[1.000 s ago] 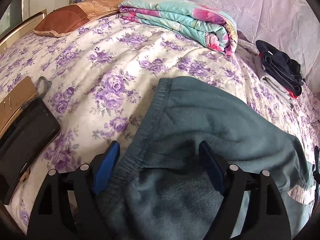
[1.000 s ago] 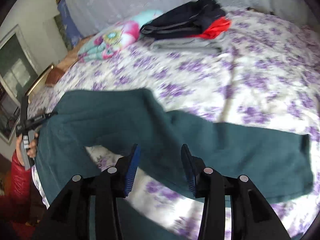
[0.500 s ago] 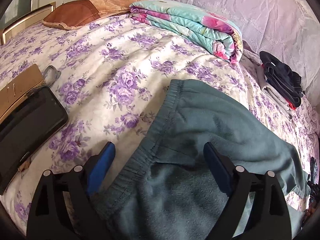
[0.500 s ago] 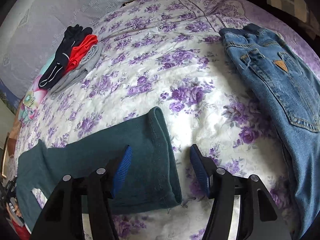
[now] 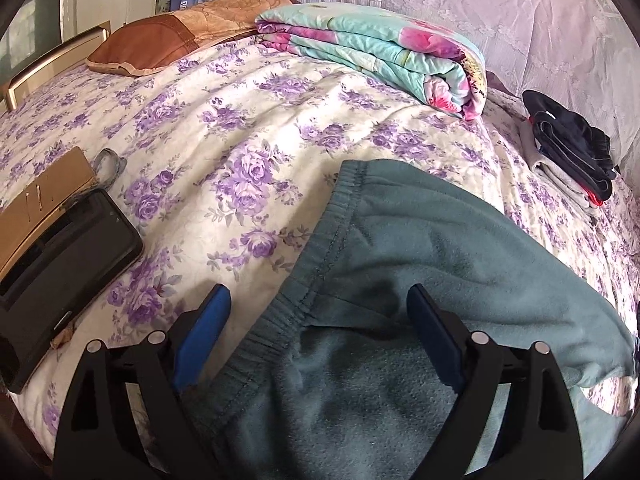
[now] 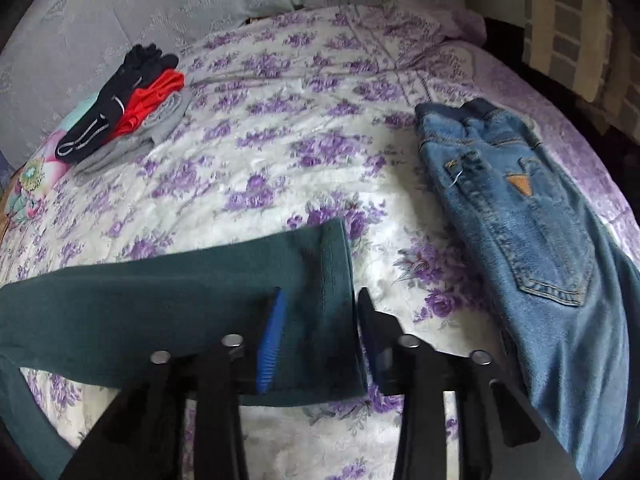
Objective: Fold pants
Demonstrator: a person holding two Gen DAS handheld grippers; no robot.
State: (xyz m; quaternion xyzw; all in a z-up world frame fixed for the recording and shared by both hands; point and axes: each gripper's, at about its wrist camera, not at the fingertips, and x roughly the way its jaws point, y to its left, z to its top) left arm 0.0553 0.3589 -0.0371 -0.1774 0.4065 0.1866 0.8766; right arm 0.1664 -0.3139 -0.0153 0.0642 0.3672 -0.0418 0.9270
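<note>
Teal fleece pants [image 5: 420, 280] lying along the floral bed's [image 5: 240, 140] near edge; left tongs [image 5: 318, 332] gaping over waistband, right tongs [image 6: 320, 336] apart, straddling leg hem.

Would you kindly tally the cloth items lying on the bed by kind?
Pants laid out: 2, green pants and jeans
Folded clothes stack: 1
Folded quilt: 1
Pillow: 1
Total: 5

Left gripper [image 5: 318, 336] and right gripper [image 6: 320, 344], fingers spread apart.
</note>
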